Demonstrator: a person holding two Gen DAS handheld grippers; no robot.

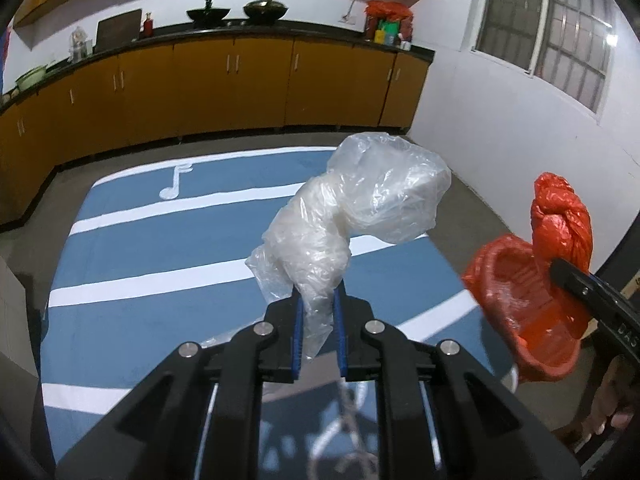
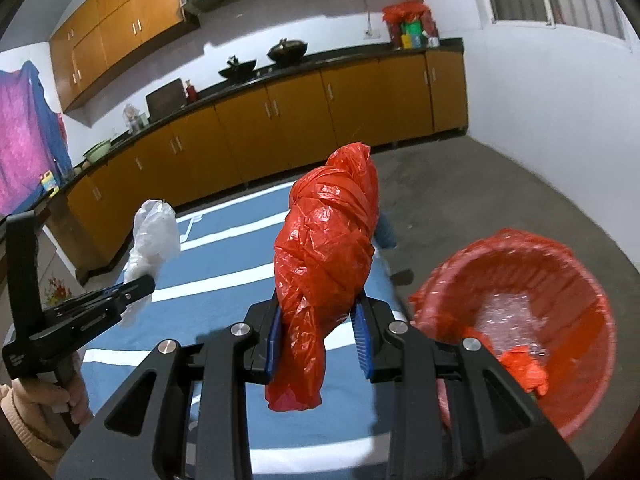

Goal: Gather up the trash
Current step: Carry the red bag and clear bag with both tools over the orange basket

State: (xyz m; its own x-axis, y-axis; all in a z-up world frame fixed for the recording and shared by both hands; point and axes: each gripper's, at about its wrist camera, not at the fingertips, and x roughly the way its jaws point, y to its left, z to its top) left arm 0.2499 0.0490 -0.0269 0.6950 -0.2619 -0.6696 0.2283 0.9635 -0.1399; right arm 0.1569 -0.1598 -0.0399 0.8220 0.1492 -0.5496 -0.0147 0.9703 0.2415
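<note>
My left gripper (image 1: 318, 300) is shut on a crumpled clear plastic bag (image 1: 360, 208) and holds it up above the blue table. My right gripper (image 2: 318, 312) is shut on a twisted red plastic bag (image 2: 328, 248), also held above the table. A red trash bin (image 2: 520, 320) lined with a red bag stands on the floor to the right of the table, with clear and red scraps inside. The bin (image 1: 524, 312) and the red bag (image 1: 560, 220) also show at the right of the left wrist view. The left gripper (image 2: 136, 284) with the clear bag (image 2: 152, 236) shows at the left of the right wrist view.
The table carries a blue cloth with white stripes and a music note (image 1: 160, 248). Orange kitchen cabinets (image 1: 240, 92) with a dark counter run along the back wall. A white wall with a window (image 1: 560, 40) stands to the right. Grey concrete floor (image 2: 500, 200) lies around the bin.
</note>
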